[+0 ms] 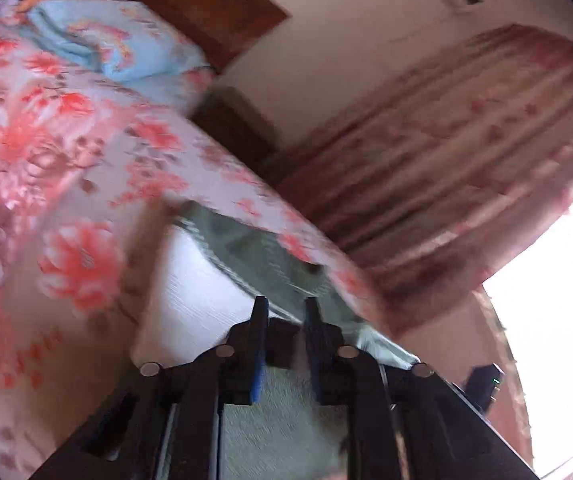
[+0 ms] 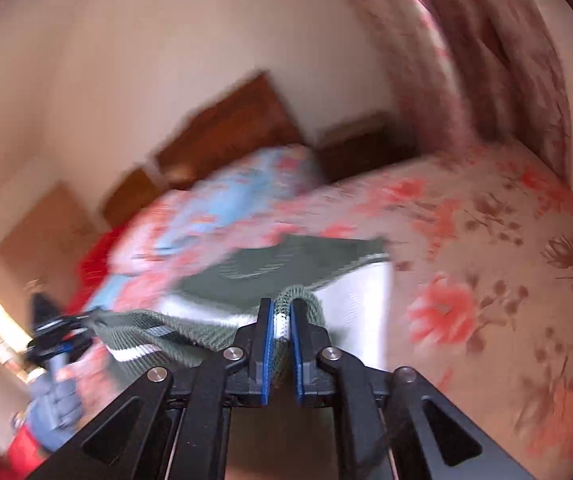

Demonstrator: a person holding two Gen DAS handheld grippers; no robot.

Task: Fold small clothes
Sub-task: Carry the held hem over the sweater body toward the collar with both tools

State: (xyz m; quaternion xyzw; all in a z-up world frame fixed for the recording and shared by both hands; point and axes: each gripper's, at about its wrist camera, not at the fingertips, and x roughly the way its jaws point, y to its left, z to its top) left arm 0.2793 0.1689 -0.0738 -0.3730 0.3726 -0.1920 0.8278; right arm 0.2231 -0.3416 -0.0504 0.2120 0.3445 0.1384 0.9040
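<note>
A small knit garment, grey-green with a white body (image 2: 286,276), is lifted over the floral bed. My right gripper (image 2: 282,312) is shut on a bunched edge of it. My left gripper (image 1: 286,312) is shut on another edge; in the right wrist view it shows at the far left (image 2: 56,332), pulling the striped hem taut. In the left wrist view the garment (image 1: 206,280) hangs in front of the fingers, white panel left, green knit right. Both views are motion-blurred.
The bed (image 1: 46,140) has a pink floral sheet. A blue floral pillow (image 1: 118,48) lies by the wooden headboard (image 1: 198,4). A dark nightstand (image 2: 366,144) and a floral curtain (image 1: 446,168) stand beside the bed. A bright window (image 1: 558,320) is at the right.
</note>
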